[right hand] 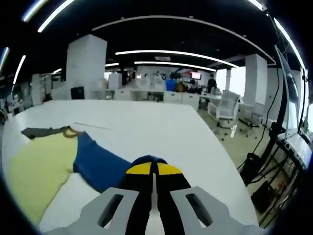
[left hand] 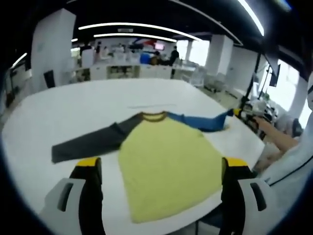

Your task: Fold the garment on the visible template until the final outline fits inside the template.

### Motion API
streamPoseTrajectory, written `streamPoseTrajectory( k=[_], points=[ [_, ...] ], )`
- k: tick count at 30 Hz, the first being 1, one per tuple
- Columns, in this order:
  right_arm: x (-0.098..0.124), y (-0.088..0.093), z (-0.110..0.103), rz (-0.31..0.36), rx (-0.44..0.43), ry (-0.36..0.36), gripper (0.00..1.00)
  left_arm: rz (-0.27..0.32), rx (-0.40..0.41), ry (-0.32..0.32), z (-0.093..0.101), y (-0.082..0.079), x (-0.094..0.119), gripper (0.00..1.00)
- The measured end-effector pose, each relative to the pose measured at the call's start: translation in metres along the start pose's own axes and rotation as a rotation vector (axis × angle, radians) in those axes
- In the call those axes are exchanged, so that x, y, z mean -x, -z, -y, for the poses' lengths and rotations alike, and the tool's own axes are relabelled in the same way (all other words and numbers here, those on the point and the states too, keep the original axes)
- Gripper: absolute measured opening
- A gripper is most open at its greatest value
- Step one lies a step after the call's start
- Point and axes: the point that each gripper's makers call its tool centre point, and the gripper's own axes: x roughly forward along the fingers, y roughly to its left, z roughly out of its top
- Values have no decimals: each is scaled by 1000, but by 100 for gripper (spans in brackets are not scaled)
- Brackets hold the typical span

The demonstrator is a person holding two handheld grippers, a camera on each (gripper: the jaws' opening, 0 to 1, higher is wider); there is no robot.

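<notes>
A long-sleeved shirt lies flat on the white table [left hand: 58,107], with a yellow body [left hand: 166,161], a dark grey sleeve [left hand: 93,142] and a blue sleeve [left hand: 203,121]. My left gripper [left hand: 161,165] hovers over the shirt's lower part, open, its jaws wide apart with nothing between them. In the right gripper view the blue sleeve [right hand: 98,165] runs up to my right gripper [right hand: 154,169], which is shut on the cuff. The right gripper [left hand: 243,114] also enters the left gripper view at the sleeve's end, with a person's hand [left hand: 276,134] behind it.
A thin faint line [left hand: 152,105] marks the table just beyond the collar. The table's edge [right hand: 230,186] drops off close to the right of the cuff. Desks, chairs and people stand far behind; cables and equipment [right hand: 266,176] sit on the floor at right.
</notes>
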Motion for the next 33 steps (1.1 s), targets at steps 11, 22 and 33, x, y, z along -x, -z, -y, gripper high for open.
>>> streamPoseTrajectory(
  k=[11,22,33],
  points=[
    [-4,-24,-46,29,42,-74,2,-15,-47,36,-2,-3,-2,99],
    [-7,-35,-84,38,68,-128,2,-9,-59,65,-5,-4,0,99],
    [-10,-52,-112,61,86,-163,2,-15,-70,85,-9,-4,2,99]
  ],
)
